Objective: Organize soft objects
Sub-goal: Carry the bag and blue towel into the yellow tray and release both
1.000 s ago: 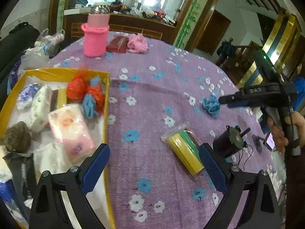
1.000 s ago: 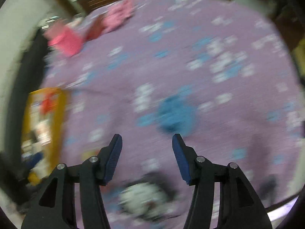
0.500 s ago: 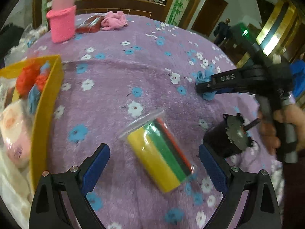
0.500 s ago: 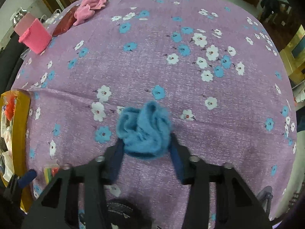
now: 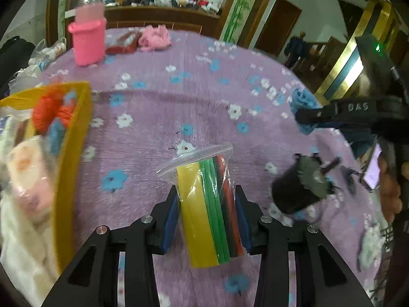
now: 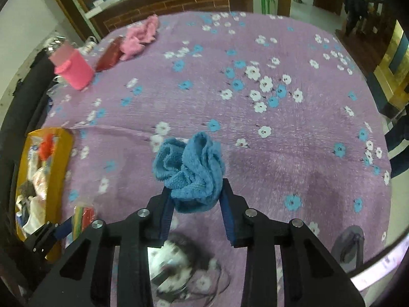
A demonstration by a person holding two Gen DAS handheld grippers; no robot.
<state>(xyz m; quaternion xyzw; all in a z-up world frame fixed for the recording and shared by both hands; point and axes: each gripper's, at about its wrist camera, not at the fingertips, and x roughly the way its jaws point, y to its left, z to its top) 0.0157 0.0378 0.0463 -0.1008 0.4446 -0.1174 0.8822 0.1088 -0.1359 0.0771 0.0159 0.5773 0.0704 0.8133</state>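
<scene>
A clear zip bag of yellow, green, black and red sponge sheets [image 5: 194, 179] lies on the purple flowered tablecloth [image 5: 158, 117]. My left gripper [image 5: 207, 199] is closing on it, and both blue pads press on the bag's sides. A crumpled blue towel [image 6: 190, 161] sits between the pads of my right gripper [image 6: 196, 192], whose jaws are closing and squeeze its lower part. In the left wrist view the same blue towel [image 5: 303, 99] shows at the right gripper's tip. A yellow box [image 5: 74, 138] of soft things stands at the left.
At the table's far side stand a pink knitted bottle cover [image 5: 88, 42], a red pouch [image 5: 125, 43] and a pink cloth [image 5: 154, 38]. A black round device [image 5: 299, 186] with wires lies right of the bag. A hand holds the right gripper's handle beside a phone [image 5: 372, 171].
My left gripper moved right from the yellow box to the sponge bag, and its wide jaws closed on it. The right gripper came over the blue towel and narrowed onto it.
</scene>
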